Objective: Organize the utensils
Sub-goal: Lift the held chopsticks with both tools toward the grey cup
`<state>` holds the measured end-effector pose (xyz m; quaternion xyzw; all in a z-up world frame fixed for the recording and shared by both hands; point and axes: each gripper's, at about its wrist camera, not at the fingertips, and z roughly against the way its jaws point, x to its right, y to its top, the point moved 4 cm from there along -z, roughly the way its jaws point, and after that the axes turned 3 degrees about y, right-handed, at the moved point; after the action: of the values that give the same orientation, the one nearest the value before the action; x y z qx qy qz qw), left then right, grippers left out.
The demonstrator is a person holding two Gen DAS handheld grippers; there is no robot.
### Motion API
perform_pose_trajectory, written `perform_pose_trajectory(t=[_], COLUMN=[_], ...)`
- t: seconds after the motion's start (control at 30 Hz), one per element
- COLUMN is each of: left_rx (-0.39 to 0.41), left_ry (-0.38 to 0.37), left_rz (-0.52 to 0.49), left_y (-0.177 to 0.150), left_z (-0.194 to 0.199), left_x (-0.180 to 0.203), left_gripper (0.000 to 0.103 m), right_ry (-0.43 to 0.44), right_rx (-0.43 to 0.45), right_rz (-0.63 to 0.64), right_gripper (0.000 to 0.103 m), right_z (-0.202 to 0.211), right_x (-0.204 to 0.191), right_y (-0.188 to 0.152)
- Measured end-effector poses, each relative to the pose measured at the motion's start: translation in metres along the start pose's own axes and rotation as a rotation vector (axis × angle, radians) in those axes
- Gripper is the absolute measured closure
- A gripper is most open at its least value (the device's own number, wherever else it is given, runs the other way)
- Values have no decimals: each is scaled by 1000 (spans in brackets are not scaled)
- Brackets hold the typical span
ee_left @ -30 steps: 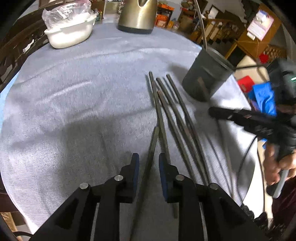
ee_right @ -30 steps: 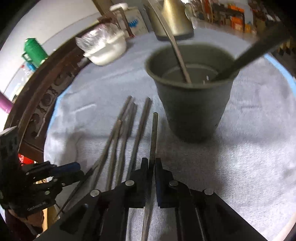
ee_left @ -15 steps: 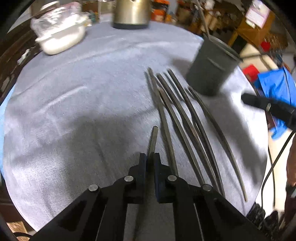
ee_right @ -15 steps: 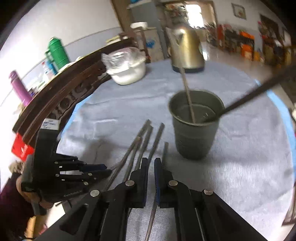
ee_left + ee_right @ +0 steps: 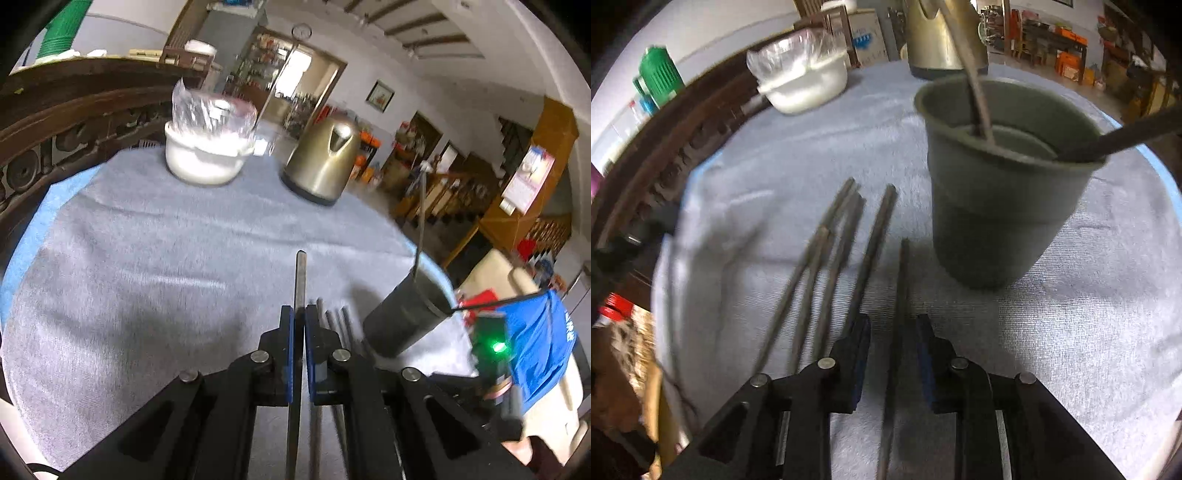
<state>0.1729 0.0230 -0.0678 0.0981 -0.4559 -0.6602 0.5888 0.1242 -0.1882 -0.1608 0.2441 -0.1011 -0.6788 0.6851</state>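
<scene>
My left gripper (image 5: pixel 299 314) is shut on one dark chopstick (image 5: pixel 301 273) and holds it in the air over the grey cloth, tip pointing away. A dark grey cup (image 5: pixel 406 317) with two chopsticks standing in it is to its right. My right gripper (image 5: pixel 893 321) hovers low over the cloth, jaws opening. A chopstick (image 5: pixel 901 280) lies between its pads, which do not press on it. Several more chopsticks (image 5: pixel 842 236) lie on the cloth to its left. The cup (image 5: pixel 997 221) stands just ahead on the right.
A white bowl (image 5: pixel 207 162) covered in plastic and a metal kettle (image 5: pixel 321 162) stand at the far side of the round table (image 5: pixel 129 258). A carved wooden chair back (image 5: pixel 665 155) rings the left edge. Blue fabric (image 5: pixel 543 343) lies beyond the right edge.
My left gripper shut on a chopstick lying on the cloth, then lifted it and tilted upward. My right gripper, shut on a chopstick before, came down toward the cloth and its jaws parted.
</scene>
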Motion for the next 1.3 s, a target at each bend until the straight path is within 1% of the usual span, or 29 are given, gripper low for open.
perform_pose_trajectory(t=[0.03, 0.07, 0.1, 0.17, 0.23, 0.27, 0.3, 0.4, 0.5, 0.57, 0.6, 0.63, 0.7, 0.83, 0.93, 1.0, 1.13, 1.2, 1.3], left_rx=[26, 42, 52, 81, 116, 129, 145, 208, 305, 354, 376, 398, 418, 415, 410, 404, 376, 370, 337], left_ry=[-14, -29, -42, -55, -68, -76, -84, -132, -187, -180, -173, -165, -132, -122, -144, -149, -147, -137, -97], left_rz=[8, 13, 15, 20, 34, 43, 54, 102, 187, 232, 245, 245, 213, 168, 150, 129, 76, 58, 87], left_y=[3, 6, 9, 15, 22, 25, 28, 41, 59, 67, 71, 74, 79, 87, 95, 101, 112, 113, 109], left_z=[3, 6, 8, 14, 23, 26, 31, 53, 80, 92, 97, 101, 105, 99, 94, 89, 77, 76, 71], left_x=[0, 0, 1, 1, 2, 3, 4, 8, 8, 5, 4, 6, 14, 29, 44, 55, 73, 71, 49], left_gripper=[97, 97, 97, 97, 97, 97, 97, 97, 97, 97, 97, 97, 97, 97, 97, 97, 97, 97, 97], right_ry=[-18, -28, -18, -17, -9, 20, 63, 130, 237, 281, 285, 286, 300, 283, 258, 232, 179, 159, 141], right_rx=[-4, 1, 0, 14, 56, 83, 127, 243, 392, 472, 517, 546, 622, 741, 825, 897, 1003, 1052, 1113], right_rz=[17, 26, 21, 23, 32, 31, 27, 35, 43, 44, 45, 46, 42, 41, 31, 19, -20, -69, -152], right_gripper=[93, 95, 97, 97, 97, 97, 97, 97, 97, 97, 97, 97, 97, 97, 97, 97, 97, 97, 97], right_z=[-1, -1, 0, 8, 23, 33, 48, 85, 128, 148, 159, 166, 188, 227, 253, 276, 308, 318, 329], right_x=[-1, -1, 0, 1, 3, 3, 3, 3, 1, 0, 0, -1, 1, 8, 12, 23, 50, 70, 98], right_y=[1, 1, 1, 3, 3, 4, 5, 7, 7, 7, 7, 7, 8, 16, 29, 37, 54, 63, 68])
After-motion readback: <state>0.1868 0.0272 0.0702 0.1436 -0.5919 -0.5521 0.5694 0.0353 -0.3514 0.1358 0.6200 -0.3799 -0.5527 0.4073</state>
